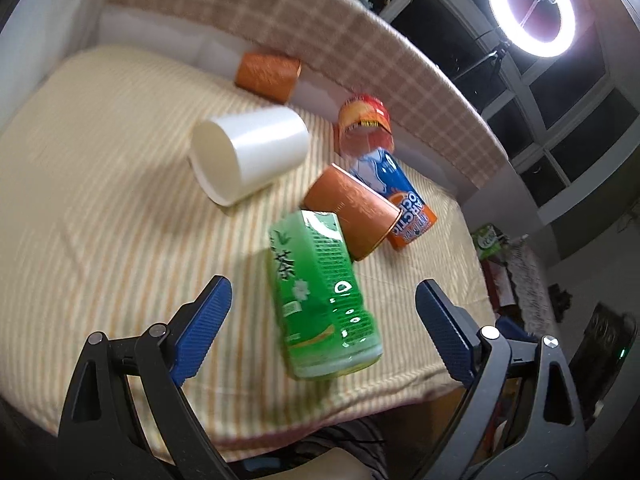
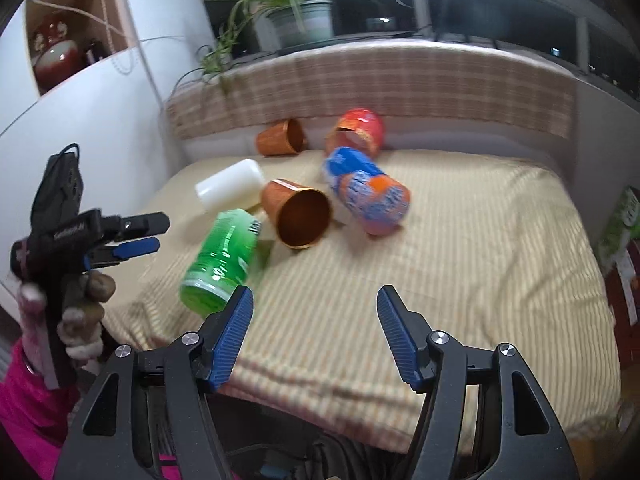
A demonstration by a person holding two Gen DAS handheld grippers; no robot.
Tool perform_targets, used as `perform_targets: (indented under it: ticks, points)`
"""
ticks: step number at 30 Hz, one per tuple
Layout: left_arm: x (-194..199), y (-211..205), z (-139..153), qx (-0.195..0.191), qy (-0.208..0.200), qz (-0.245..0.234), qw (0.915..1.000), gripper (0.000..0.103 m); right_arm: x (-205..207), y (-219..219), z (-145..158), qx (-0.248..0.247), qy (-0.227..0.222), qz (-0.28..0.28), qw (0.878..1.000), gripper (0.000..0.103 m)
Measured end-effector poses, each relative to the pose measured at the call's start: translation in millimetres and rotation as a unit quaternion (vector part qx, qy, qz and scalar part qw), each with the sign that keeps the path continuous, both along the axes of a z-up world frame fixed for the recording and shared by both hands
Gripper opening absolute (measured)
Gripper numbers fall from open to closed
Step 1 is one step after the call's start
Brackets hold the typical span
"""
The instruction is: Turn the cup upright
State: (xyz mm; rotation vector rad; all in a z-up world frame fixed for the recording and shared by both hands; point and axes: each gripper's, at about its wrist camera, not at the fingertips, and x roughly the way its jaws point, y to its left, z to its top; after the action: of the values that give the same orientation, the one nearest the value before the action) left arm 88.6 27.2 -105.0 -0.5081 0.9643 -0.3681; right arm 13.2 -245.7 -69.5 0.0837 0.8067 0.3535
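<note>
Several cups lie on their sides on a striped cloth (image 1: 100,220). A green cup (image 1: 320,300) lies nearest, between the open fingers of my left gripper (image 1: 324,312), untouched; it also shows in the right wrist view (image 2: 220,260). A copper cup (image 1: 354,210) (image 2: 298,212) lies behind it, mouth toward the right camera. A white cup (image 1: 248,152) (image 2: 230,186), a blue-orange cup (image 1: 400,196) (image 2: 368,196), a red cup (image 1: 364,128) (image 2: 358,130) and a second copper cup (image 1: 268,76) (image 2: 280,138) lie farther back. My right gripper (image 2: 316,320) is open and empty above the cloth's front edge.
A checked cloth covers the raised back ledge (image 2: 400,84). A potted plant (image 2: 300,20) stands behind it. A lit ring lamp (image 1: 532,12) stands at the right. A white cabinet (image 2: 100,128) is at the left. The left hand-held gripper (image 2: 132,236) shows in the right view.
</note>
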Motion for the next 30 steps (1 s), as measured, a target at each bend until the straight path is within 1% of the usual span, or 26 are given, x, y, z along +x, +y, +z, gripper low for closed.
perform_targets:
  ticks: [5,9,12,19,24,30]
  points:
    - [21.2,-2.0,-15.5,-0.034,0.042,-0.001,0.9985,0.087,-5.8,-12.0,-1.2,0.008,0.001,-0.019,1.0,0.064]
    - [33.2,-0.1,-28.0,-0.053,0.068,0.003,0.9962,0.086,-8.8,-13.1,-2.5,0.003,-0.001,-0.023,1.0,0.064]
    - [39.0,1.2,-37.2,-0.064,0.086,0.004,0.9943,0.083,-9.6,-11.4,-3.4,0.001,-0.002,-0.023,1.0,0.064]
    - [48.2,-2.6,-47.2,-0.069,0.1,0.002,0.9926,0.083,-9.7,-9.6,-6.3,-0.003,-0.001,-0.023,1.0,0.064]
    - [53.1,-7.5,-52.1,-0.068,0.106,-0.001,0.992,0.079,-9.2,-12.5,-7.6,-0.002,0.002,-0.029,1.0,0.064]
    - [56.1,-12.7,-55.5,-0.066,0.109,-0.004,0.9918,0.072,-8.4,-15.6,-9.3,-0.002,0.004,-0.037,0.999,0.064]
